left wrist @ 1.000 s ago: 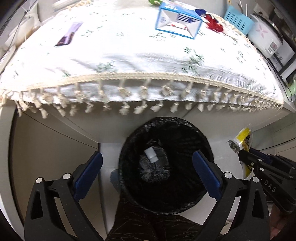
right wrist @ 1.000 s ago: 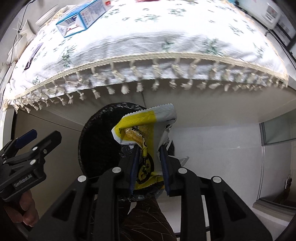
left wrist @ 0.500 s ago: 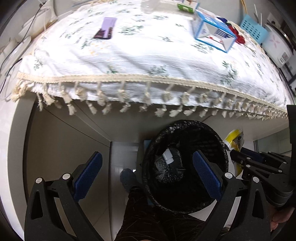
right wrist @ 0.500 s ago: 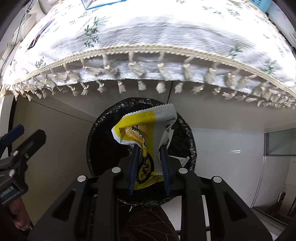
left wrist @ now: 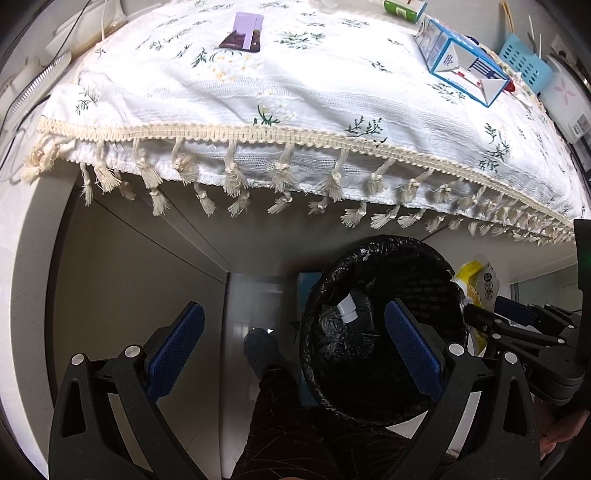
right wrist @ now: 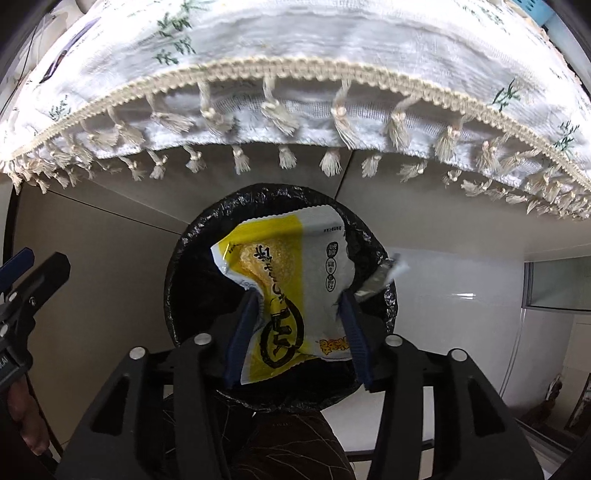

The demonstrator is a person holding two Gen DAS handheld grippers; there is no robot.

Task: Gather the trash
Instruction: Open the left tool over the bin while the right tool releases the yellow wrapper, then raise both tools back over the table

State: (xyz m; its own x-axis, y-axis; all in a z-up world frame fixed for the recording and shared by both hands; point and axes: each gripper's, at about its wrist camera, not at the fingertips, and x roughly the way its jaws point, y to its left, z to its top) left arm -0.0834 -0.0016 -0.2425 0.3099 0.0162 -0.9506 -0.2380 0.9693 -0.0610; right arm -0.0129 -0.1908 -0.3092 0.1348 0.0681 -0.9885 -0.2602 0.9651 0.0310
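Bin (right wrist: 192, 258): black-lined, round, mouth open upward, set on the floor just below the fringe (right wrist: 280, 70) of the tablecloth (left wrist: 295, 85); free floor at 3 o'clock of the bin in the right view, cabinet panel at 9 o'clock.

Wrapper (right wrist: 291, 280): yellow and white, over the bin mouth, spread between the pads (right wrist: 240, 332) of the right gripper (right wrist: 297, 302); edges brushing both pads, no longer pinched flat.

Right gripper: pointing straight down, jaws just parted to about half width, grip released.

Left gripper (left wrist: 295, 347): tilted steeply down, at 9 o'clock of the bin, jaws wide apart, nothing between them.

Bin contents, left view: white cap (left wrist: 347, 308) on crumpled black film.

Tabletop: carton (left wrist: 461, 62) at 1 o'clock, purple card (left wrist: 245, 31) at 12, blue basket (left wrist: 524, 62) at 2.

Below: patterned dark trouser leg (left wrist: 295, 424).
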